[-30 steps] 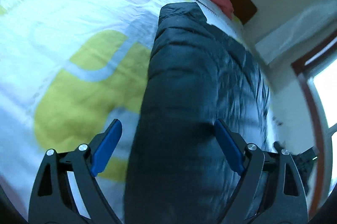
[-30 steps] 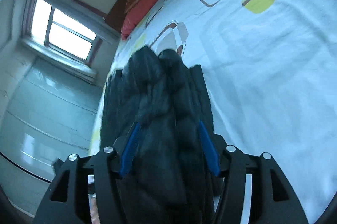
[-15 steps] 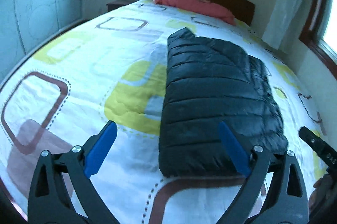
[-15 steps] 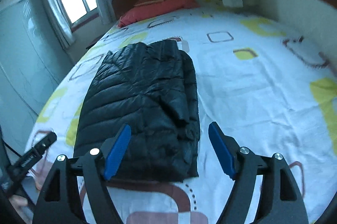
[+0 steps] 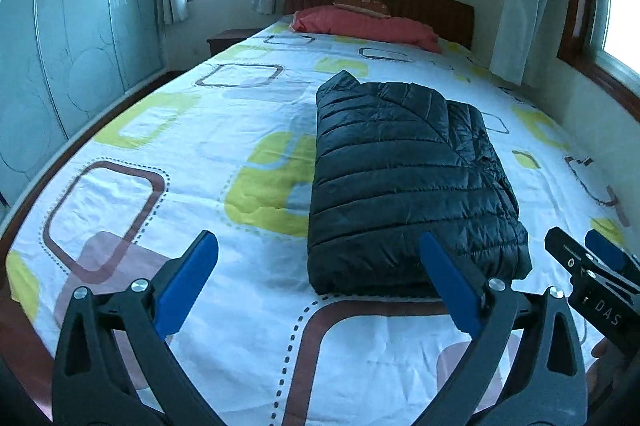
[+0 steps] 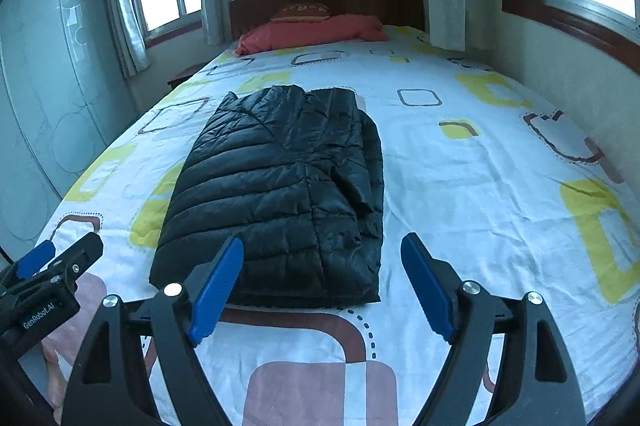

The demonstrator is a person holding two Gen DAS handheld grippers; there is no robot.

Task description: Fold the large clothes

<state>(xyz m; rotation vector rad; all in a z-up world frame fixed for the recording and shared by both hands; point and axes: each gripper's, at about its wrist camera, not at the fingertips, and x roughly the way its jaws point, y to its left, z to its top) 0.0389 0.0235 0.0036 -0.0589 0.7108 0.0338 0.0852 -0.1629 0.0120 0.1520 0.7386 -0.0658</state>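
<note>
A black quilted puffer jacket (image 5: 404,182) lies folded into a neat rectangle on the bed; it also shows in the right wrist view (image 6: 280,186). My left gripper (image 5: 318,280) is open and empty, held back from the jacket's near edge, above the sheet. My right gripper (image 6: 322,284) is open and empty, also short of the jacket's near edge. Each gripper shows in the other's view: the right one at the right edge (image 5: 596,278), the left one at the left edge (image 6: 48,278).
The bed (image 5: 168,162) has a white sheet with yellow and brown squares. A red pillow (image 5: 360,26) lies by the dark wooden headboard (image 6: 360,2). A wardrobe (image 5: 60,38) stands left, windows with curtains behind, and a wall runs along the right.
Both grippers have pulled back and away from the jacket. The right gripper, earlier closed around the jacket's fabric, has let go and opened. The jacket now lies flat and folded.
</note>
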